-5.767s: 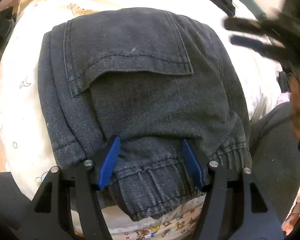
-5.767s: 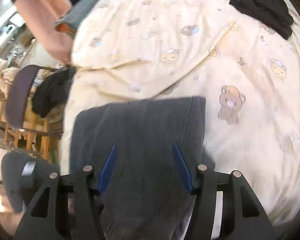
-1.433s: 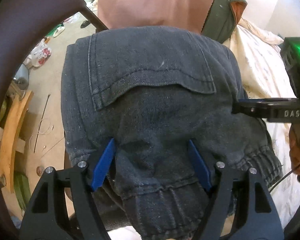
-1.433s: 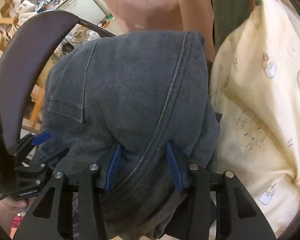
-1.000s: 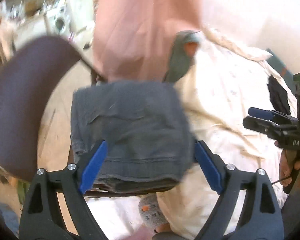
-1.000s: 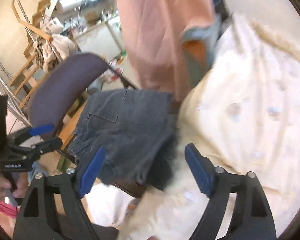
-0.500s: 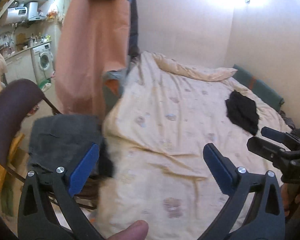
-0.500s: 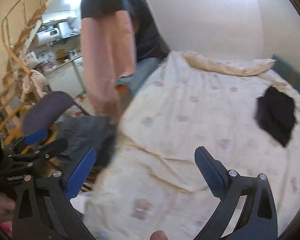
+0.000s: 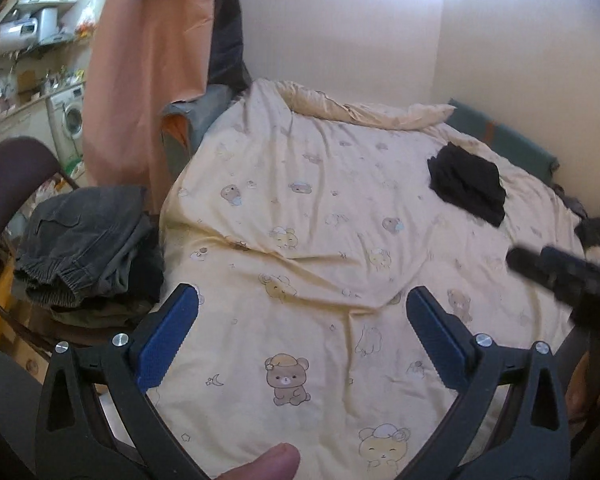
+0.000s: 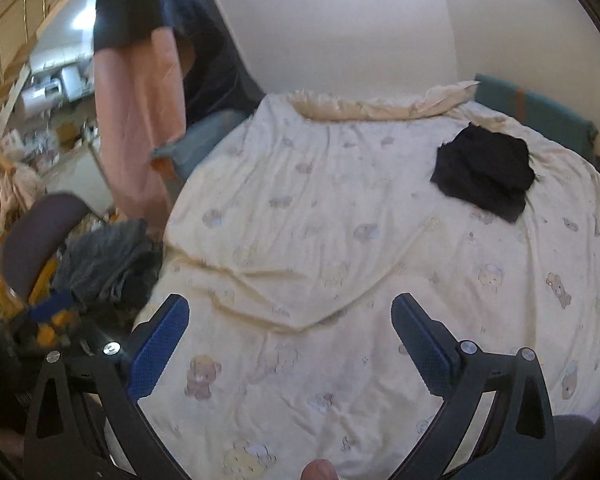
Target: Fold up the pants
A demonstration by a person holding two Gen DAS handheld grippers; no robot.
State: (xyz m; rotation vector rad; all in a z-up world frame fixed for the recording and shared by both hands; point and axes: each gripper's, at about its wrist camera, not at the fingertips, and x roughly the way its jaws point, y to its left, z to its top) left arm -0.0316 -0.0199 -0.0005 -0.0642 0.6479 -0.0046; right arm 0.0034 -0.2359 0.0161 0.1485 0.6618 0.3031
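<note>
Folded dark grey denim pants [image 9: 88,240], elastic cuffs bunched at the near edge, a pocket seam showing on top — lying in a compact stack on the seat of a dark chair [image 9: 8,184] beside the bed. Well left of the left gripper [image 9: 302,328] and a little beyond its left fingertip, apart from it; further left still of the right gripper [image 10: 290,328], blurred at that view's edge. Both grippers spread wide with nothing between the blue pads [image 9: 168,340] — only cream bear-print duvet [image 9: 320,240] below and ahead. A crumpled black garment [image 9: 466,186] on the duvet, far ahead and right of both. No bins or baskets to tell of; under the pants on the chair seat, more dark cloth [image 9: 100,308], kind unclear. Peach curtain [image 9: 148,72] hanging beyond the chair.
</note>
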